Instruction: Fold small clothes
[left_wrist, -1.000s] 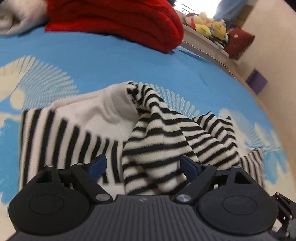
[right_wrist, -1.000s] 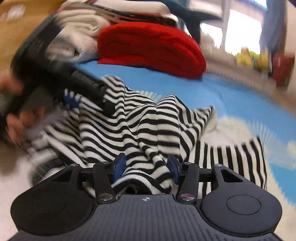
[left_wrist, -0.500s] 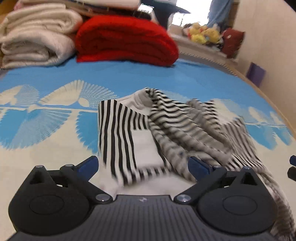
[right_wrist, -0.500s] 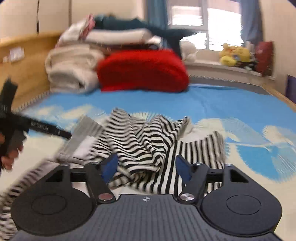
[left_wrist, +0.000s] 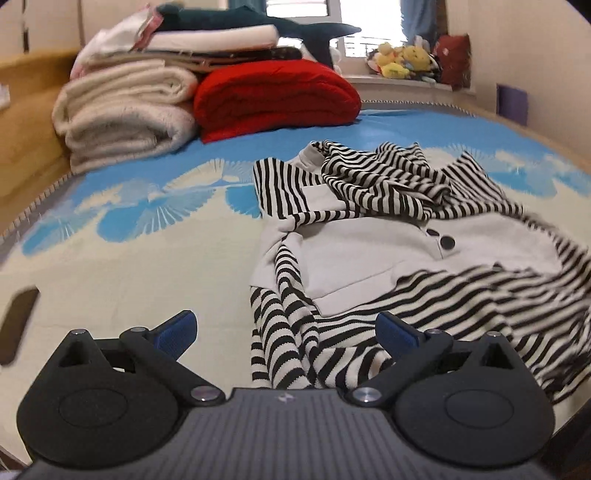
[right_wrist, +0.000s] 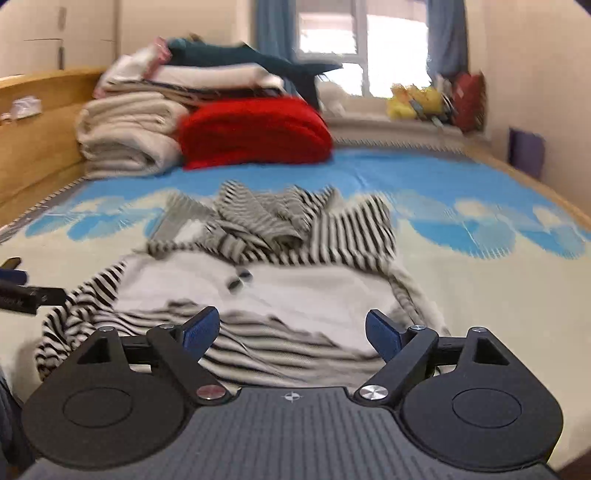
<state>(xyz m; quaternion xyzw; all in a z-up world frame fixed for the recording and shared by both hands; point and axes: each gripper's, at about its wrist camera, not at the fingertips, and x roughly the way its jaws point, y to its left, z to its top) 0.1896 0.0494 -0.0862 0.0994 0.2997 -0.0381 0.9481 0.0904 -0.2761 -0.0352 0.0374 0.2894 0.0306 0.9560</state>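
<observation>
We see striped garment (left_wrist: 388, 236) crumpled on bed (left_wrist: 110, 280), unfolded. Left gripper (left_wrist: 286, 330) spread wide, empty; right gripper (right_wrist: 291, 332) jaws just opening, holding nothing. We'd first spread bunched sleeves flat, then pinch hem corners, fold evenly.

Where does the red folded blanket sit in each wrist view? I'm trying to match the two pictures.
Left wrist view: the red folded blanket lies upper centre, right of the cream blanket stack.
Right wrist view: the red folded blanket lies upper centre-left, again right of that stack.
Shared landmark: the striped garment in front of it.
</observation>
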